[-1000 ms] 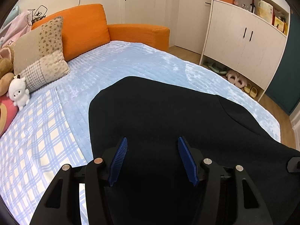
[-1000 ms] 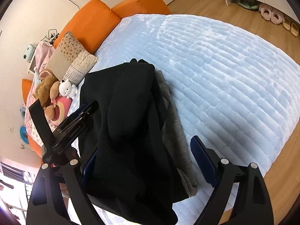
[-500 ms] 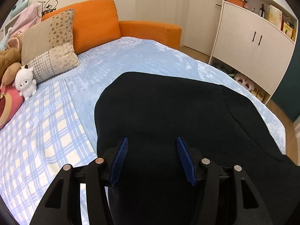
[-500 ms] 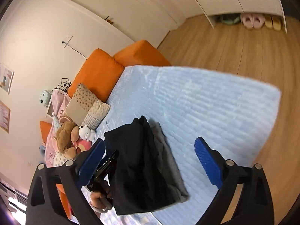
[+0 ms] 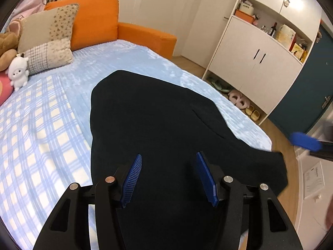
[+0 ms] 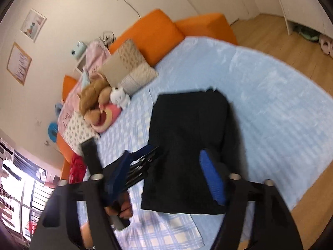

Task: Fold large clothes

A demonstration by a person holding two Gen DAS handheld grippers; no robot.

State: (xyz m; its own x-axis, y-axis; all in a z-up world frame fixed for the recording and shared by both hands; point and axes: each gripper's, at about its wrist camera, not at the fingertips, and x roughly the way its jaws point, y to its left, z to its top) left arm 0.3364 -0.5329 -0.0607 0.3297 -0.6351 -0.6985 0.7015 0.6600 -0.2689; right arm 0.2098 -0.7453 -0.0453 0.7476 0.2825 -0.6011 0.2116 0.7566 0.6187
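Note:
A large black garment (image 5: 158, 129) lies folded on the light blue bed cover (image 5: 129, 60); in the right wrist view it shows as a dark rectangle (image 6: 187, 137). My left gripper (image 5: 169, 179) is open, low over the garment's near end, holding nothing. My right gripper (image 6: 164, 179) is open and empty, raised above the garment's near edge; one blue pad of it (image 5: 305, 143) shows at the right edge of the left wrist view. The left gripper and the hand holding it (image 6: 143, 166) show in the right wrist view beside the garment.
Orange cushions (image 5: 93, 18), patterned pillows (image 5: 47, 41) and plush toys (image 6: 97, 100) line the head of the bed. A blue checked sheet (image 5: 37, 135) covers the left side. A white cabinet (image 5: 256, 62) with slippers below stands on the wooden floor at the right.
The right gripper has swung back down and left towards the garment, with motion blur. The left gripper stays over the garment, tilted a little to the right. The grey layer no longer shows.

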